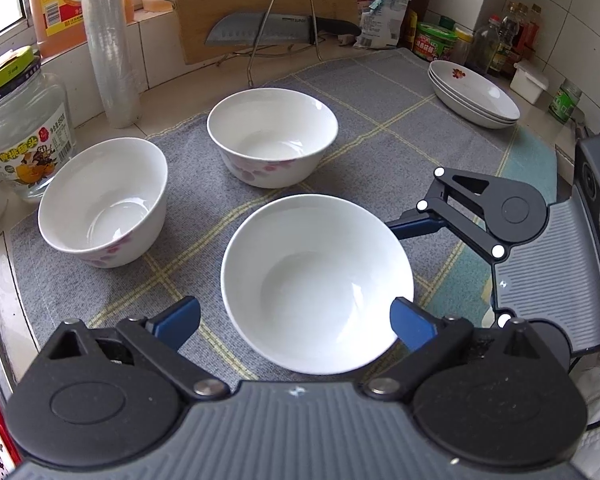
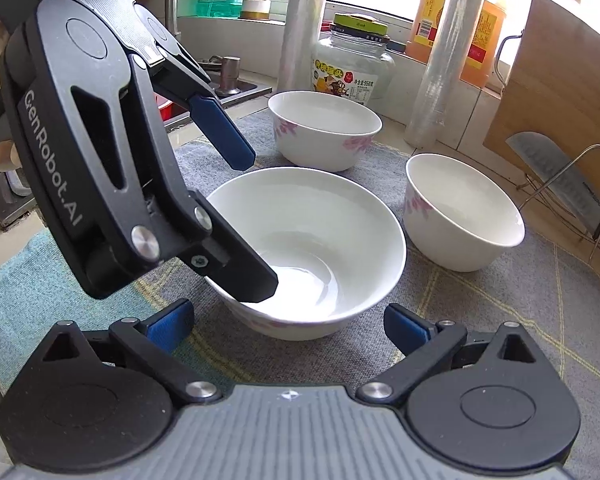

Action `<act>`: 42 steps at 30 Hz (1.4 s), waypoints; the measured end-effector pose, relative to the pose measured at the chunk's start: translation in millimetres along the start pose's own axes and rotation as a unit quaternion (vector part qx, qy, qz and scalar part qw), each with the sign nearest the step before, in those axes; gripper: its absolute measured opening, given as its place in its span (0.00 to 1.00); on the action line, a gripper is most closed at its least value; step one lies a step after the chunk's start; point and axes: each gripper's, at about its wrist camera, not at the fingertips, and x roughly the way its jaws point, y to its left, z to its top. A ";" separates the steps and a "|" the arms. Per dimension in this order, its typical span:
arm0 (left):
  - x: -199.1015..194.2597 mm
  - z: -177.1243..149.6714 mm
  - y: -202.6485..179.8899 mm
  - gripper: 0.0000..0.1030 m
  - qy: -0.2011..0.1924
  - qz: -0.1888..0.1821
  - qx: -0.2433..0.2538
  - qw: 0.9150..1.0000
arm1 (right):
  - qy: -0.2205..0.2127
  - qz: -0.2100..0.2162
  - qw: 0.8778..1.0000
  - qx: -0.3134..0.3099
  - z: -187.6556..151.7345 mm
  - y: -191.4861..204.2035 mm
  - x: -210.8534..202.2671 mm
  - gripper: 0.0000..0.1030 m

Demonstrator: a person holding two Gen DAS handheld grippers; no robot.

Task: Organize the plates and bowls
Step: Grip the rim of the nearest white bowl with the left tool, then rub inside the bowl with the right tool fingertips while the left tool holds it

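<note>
Grey checked cloth point(image 1: 380, 120) covers the kitchen counter, carrying three white ceramic bowls with pink flowers and a stack of white shallow plates point(image 1: 474, 94) at its far corner. Left gripper point(image 1: 296, 322) straddles the rim of the nearest bowl point(image 1: 316, 280), jaws wide, one finger point(image 2: 240, 272) reaching inside (contact unclear). Right gripper point(image 2: 286, 324) hovers near that bowl, jaws spread, empty.

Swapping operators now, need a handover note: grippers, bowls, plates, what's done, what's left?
Left gripper: open, straddling the near bowl's rim, not gripping.
Right gripper: open, empty, beside that bowl.
Bowls: near bowl, far bowl and left bowl stand apart on the cloth.
Plates: stacked at the cloth's far corner.
Done: plates. Left: probably nesting the bowls.
</note>
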 end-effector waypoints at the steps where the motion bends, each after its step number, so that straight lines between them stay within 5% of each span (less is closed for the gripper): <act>1: 1.4 1.8 1.5 0.96 0.004 -0.004 -0.001 1.000 | -0.001 -0.001 1.000 0.001 0.3 -0.6 0.1 0.99; 6: 5.3 7.3 7.9 0.92 0.014 -0.035 -0.024 0.999 | -0.007 0.000 1.000 0.002 2.3 -2.4 -0.9 0.98; 19: 15.6 14.9 19.4 0.71 0.022 -0.041 -0.065 0.997 | -0.009 -0.003 1.000 -0.003 6.8 -3.2 0.5 0.87; 42: 18.2 25.1 18.9 0.70 0.038 -0.040 -0.066 0.996 | -0.001 -0.002 1.000 -0.002 15.2 -7.0 -0.2 0.87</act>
